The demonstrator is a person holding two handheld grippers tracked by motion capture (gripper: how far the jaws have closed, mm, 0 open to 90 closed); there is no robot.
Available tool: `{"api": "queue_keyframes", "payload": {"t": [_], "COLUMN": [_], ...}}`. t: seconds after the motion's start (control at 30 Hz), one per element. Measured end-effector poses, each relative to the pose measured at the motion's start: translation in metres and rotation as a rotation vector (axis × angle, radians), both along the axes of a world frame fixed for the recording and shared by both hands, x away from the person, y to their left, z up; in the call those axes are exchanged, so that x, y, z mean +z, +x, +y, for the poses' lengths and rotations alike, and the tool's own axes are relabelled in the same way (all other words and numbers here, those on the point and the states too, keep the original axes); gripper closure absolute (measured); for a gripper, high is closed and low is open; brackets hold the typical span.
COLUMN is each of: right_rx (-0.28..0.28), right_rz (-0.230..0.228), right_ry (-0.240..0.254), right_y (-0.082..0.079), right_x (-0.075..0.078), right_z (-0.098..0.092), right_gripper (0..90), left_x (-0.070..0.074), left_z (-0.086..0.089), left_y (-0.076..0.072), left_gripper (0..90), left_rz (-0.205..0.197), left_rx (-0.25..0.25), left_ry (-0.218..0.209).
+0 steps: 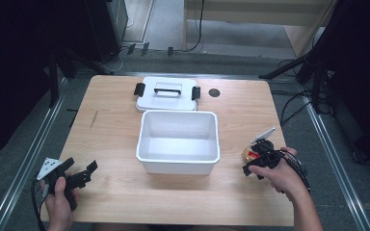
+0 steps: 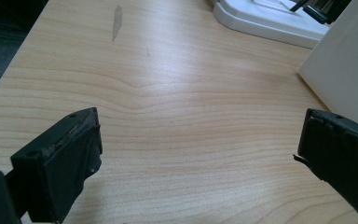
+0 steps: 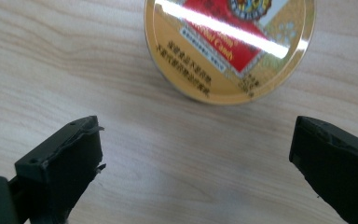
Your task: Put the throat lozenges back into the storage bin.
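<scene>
A round gold tin (image 3: pixel 228 46) with a red label lies flat on the wooden table (image 1: pixel 115 144), right of the white bin (image 1: pixel 178 159); the high view shows that tin (image 1: pixel 249 154) partly under my right gripper (image 1: pixel 256 161). Seen from the right gripper view, my right gripper (image 3: pixel 200 163) is open, hovering just short of the tin, with bare wood between the jaws. My left gripper (image 1: pixel 84 174) stands open at the table's front left; in its own view the left gripper (image 2: pixel 200 158) has nothing between its jaws.
The open white bin stands mid-table. Its white lid (image 1: pixel 166 95) with black handle and clips lies flat behind it. A dark round hole (image 1: pixel 214 92) sits at the table's back right. The bin's wall (image 2: pixel 345 70) rises to the right in the left gripper view.
</scene>
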State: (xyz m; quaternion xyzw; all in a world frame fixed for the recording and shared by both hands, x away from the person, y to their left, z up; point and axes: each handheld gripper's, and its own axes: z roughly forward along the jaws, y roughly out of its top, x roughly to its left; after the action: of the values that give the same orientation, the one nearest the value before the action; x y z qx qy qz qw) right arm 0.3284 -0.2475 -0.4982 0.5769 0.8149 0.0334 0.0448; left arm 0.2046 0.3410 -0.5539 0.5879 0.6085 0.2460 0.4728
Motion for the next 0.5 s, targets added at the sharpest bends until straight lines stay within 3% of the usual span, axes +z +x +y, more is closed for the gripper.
{"api": "queue_keyframes", "payload": {"t": [0.33,0.5], "right_rx": [-0.062,-0.088], "right_rz": [0.001,-0.001], "right_ry": [0.026,0.001], "right_y": [0.023,0.033], "right_x": [0.003,0.000], "right_z": [0.006,0.009], "right_gripper": [2.6,3.2], "left_x": [0.000,0.000], "left_z": [0.000,0.000], "left_y": [0.000,0.000], "left_gripper": [0.3,0.3], "left_rz": [0.001,0.001], "left_rx": [0.000,-0.001], "left_ry": [0.000,-0.001]}}
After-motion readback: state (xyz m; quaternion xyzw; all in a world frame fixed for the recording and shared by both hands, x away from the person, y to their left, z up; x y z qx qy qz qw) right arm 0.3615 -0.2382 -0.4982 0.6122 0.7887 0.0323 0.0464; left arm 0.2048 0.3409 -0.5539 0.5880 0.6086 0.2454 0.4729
